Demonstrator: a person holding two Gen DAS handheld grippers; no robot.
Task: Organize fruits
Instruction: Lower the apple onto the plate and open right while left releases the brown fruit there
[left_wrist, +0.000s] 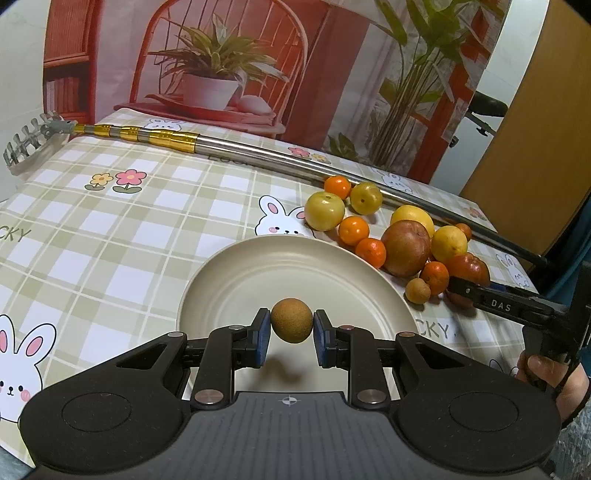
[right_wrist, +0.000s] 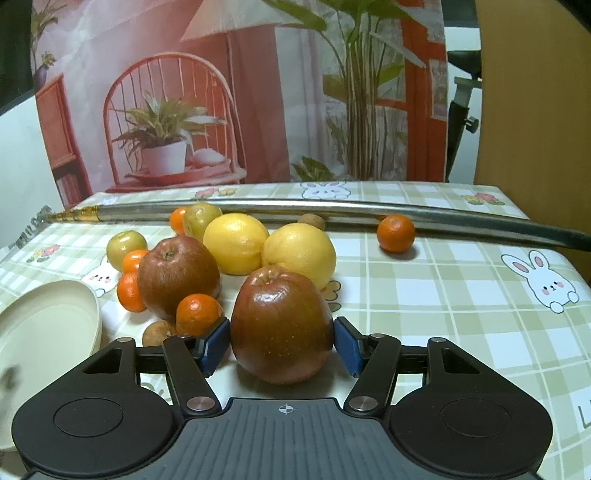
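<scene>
Left gripper (left_wrist: 291, 320) pinches brown longan (left_wrist: 291, 319) above plate (left_wrist: 221, 288), right gripper (right_wrist: 281, 341) straddles red apple (right_wrist: 281, 326) right of plate, pads touching/near; risk: longan rolls off when dropped, apple slips.

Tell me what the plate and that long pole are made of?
The plate looks like matte cream plastic or melamine, maybe ceramic: it is evenly colored with only a soft sheen. The long pole looks like shiny metal, likely steel: silvery with bright streaks of reflection. In the left view its far sections carry glossy gold bands, probably metal too.
</scene>
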